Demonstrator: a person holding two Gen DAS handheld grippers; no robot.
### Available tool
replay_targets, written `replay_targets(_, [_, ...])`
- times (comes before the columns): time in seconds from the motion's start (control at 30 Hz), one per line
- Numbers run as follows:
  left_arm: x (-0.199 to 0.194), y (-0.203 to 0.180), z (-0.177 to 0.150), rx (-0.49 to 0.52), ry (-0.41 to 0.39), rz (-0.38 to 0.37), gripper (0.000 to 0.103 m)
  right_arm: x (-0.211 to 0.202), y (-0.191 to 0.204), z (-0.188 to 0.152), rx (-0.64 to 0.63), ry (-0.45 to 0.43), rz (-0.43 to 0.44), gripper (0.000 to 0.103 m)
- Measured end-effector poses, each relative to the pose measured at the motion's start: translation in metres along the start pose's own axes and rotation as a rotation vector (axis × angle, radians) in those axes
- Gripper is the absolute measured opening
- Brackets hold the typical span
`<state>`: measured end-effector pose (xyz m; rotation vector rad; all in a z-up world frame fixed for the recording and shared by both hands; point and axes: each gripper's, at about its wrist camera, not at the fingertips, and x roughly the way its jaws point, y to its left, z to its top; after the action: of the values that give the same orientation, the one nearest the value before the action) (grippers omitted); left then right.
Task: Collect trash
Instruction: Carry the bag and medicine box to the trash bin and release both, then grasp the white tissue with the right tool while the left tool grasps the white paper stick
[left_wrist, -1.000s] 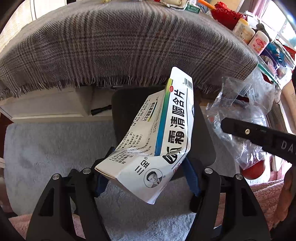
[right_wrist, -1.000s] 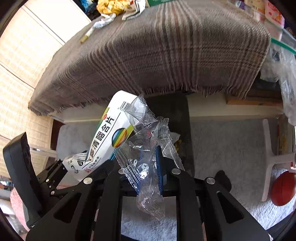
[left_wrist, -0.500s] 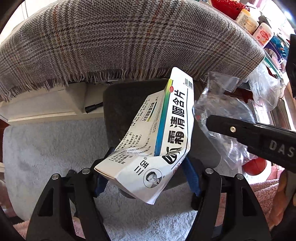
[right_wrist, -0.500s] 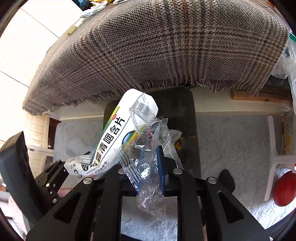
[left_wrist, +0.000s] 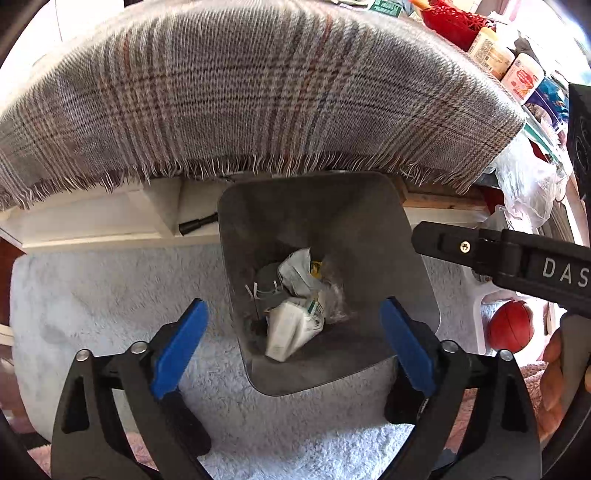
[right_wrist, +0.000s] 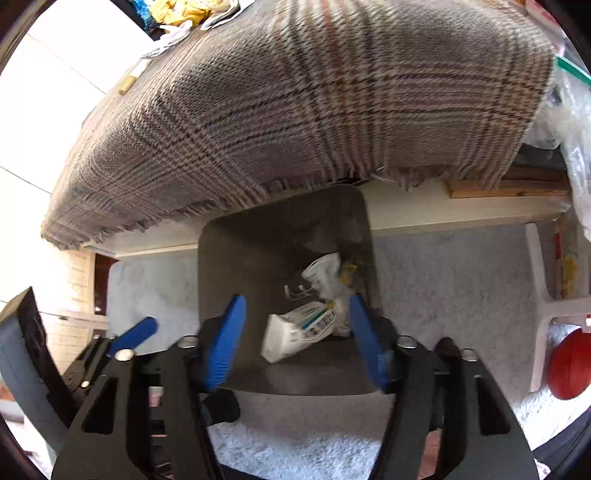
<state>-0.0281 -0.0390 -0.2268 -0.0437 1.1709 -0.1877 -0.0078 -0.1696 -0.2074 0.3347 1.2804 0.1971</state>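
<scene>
A dark grey bin (left_wrist: 369, 206) stands on the pale carpet below the table edge; it also shows in the right wrist view (right_wrist: 258, 240). Inside lie a white medicine box (left_wrist: 291, 328), also in the right wrist view (right_wrist: 295, 332), crumpled paper (left_wrist: 295, 269) and a clear wrapper (right_wrist: 341, 314). My left gripper (left_wrist: 295, 343) is open and empty above the bin. My right gripper (right_wrist: 295, 339) is open and empty above the bin too. The right gripper's finger (left_wrist: 480, 247) shows at the right of the left wrist view.
A plaid cloth (left_wrist: 258, 92) hangs over the table edge above the bin. Bottles and jars (left_wrist: 517, 74) stand at the table's right end. A red ball (left_wrist: 509, 330) and a white stand (right_wrist: 543, 295) lie on the carpet right of the bin. Clear plastic bag (left_wrist: 524, 184) hangs at the right.
Both grippers have opened. The medicine box dropped from the left gripper and the clear wrapper from the right gripper; both now lie in the bin.
</scene>
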Motion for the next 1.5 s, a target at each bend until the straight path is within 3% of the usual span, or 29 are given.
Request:
replay_targets(0.07, [-0.003,0.001,0.0,0.002,-0.009,0.003,0.095,-0.005,-0.004,-0.002,0.001,-0.012,-0.026,0.087])
replay_targets(0.13, [-0.007,0.003,-0.004,0.0,-0.014,0.001,0.095,-0.009,-0.01,-0.004,-0.001,-0.02,-0.051,0.095])
replay_targets(0.3, [-0.013,0.012,-0.006,-0.023,0.011,-0.008,0.095,-0.022,-0.02,-0.007,0.012,-0.025,-0.055,0.097])
replay_targets(0.47, [-0.053,0.019,0.012,-0.032,-0.037,-0.015,0.095,-0.058,-0.014,0.006,-0.004,-0.091,-0.043,0.097])
replay_targets(0.6, [-0.089,0.035,0.045,-0.042,-0.109,0.029,0.095,-0.094,-0.003,0.032,-0.022,-0.162,-0.028,0.099])
replay_targets(0.67, [-0.104,0.044,0.067,-0.047,-0.149,0.078,0.095,-0.109,0.003,0.051,-0.04,-0.195,-0.055,0.099])
replay_targets(0.77, [-0.116,0.058,0.098,-0.069,-0.181,0.094,0.095,-0.122,0.016,0.079,-0.071,-0.233,-0.089,0.099])
replay_targets(1.1, [-0.078,0.069,0.197,-0.057,-0.179,0.132,0.095,-0.102,0.045,0.17,-0.058,-0.266,-0.022,0.099])
replay_targets(1.3, [-0.055,0.073,0.233,-0.044,-0.177,0.143,0.095,-0.064,0.056,0.209,-0.041,-0.246,-0.014,0.09])
replay_targets(1.4, [-0.047,0.081,0.248,-0.058,-0.175,0.152,0.093,-0.049,0.057,0.22,-0.039,-0.224,0.001,0.077])
replay_targets(1.5, [-0.04,0.087,0.257,-0.071,-0.166,0.139,0.084,-0.036,0.056,0.228,-0.028,-0.204,0.008,0.063])
